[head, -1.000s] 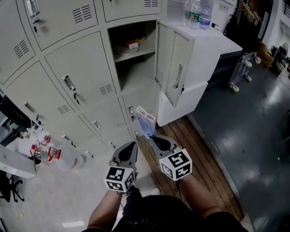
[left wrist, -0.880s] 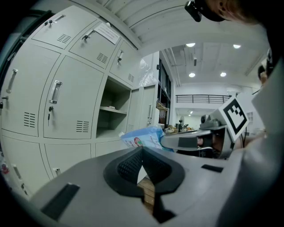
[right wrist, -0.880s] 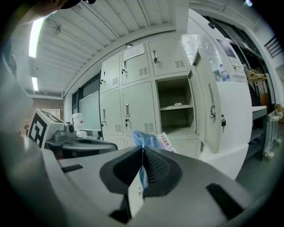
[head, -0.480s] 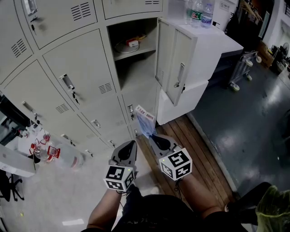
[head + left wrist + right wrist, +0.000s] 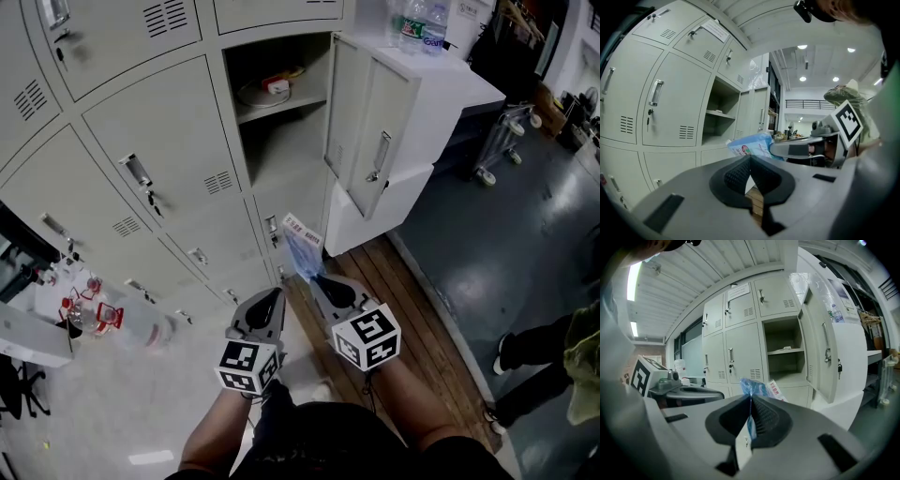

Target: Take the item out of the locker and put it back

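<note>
A blue plastic packet [image 5: 303, 249] with a white printed end sticks up from my right gripper [image 5: 315, 279], which is shut on its lower edge. In the right gripper view the packet [image 5: 758, 387] is pinched between the closed jaws [image 5: 750, 399]. It hangs low in front of the open locker [image 5: 281, 122], below the shelf and outside the compartment. My left gripper [image 5: 276, 296] is just left of the right one, shut with nothing in it. In the left gripper view the closed gripper [image 5: 750, 159] points at the lockers, with the packet [image 5: 752, 144] to its right.
The locker door [image 5: 367, 131] stands open to the right. On the locker's upper shelf lie a dish and a small box [image 5: 265, 91]. Water bottles [image 5: 417, 26] stand on the white cabinet. A person's legs [image 5: 548, 361] are at the lower right. A bottle and red items [image 5: 103, 319] sit at the left.
A person has walked into view at the lower right. Both grippers stay almost still, the right one still holding the packet.
</note>
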A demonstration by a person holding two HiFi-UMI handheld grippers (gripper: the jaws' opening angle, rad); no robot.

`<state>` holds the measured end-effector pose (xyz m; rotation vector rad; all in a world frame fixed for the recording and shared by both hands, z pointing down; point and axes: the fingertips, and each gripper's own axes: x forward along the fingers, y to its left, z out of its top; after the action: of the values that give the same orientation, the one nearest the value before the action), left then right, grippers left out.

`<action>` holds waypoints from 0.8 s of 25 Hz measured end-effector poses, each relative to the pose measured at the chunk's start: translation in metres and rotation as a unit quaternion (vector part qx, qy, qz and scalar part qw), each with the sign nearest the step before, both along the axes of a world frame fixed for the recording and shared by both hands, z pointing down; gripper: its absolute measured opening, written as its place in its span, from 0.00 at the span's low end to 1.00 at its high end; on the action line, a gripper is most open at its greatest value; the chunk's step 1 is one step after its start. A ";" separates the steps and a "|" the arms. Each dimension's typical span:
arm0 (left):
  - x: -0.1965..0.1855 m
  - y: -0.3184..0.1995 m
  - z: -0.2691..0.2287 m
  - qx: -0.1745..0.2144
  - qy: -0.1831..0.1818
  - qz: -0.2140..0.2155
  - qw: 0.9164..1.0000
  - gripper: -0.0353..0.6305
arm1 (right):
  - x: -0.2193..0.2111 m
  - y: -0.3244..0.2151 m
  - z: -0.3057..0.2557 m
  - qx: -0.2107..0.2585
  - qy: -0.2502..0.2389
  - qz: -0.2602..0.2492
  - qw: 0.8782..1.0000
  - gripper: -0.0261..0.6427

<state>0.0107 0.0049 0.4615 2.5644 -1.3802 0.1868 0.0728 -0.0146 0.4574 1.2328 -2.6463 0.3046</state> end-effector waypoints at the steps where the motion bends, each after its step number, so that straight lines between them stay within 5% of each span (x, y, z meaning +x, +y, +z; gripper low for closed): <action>1: -0.002 -0.003 0.000 -0.001 0.001 0.001 1.000 0.06 | -0.002 -0.003 0.000 -0.001 0.001 0.001 1.000 0.06; 20: -0.051 -0.093 -0.005 -0.004 0.013 0.045 0.999 0.06 | -0.046 -0.100 -0.018 0.012 0.018 0.049 0.999 0.06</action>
<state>-0.0408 -0.0877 0.4561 2.6143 -1.2548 0.1734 0.0273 -0.1146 0.4397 1.3653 -2.5717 0.2642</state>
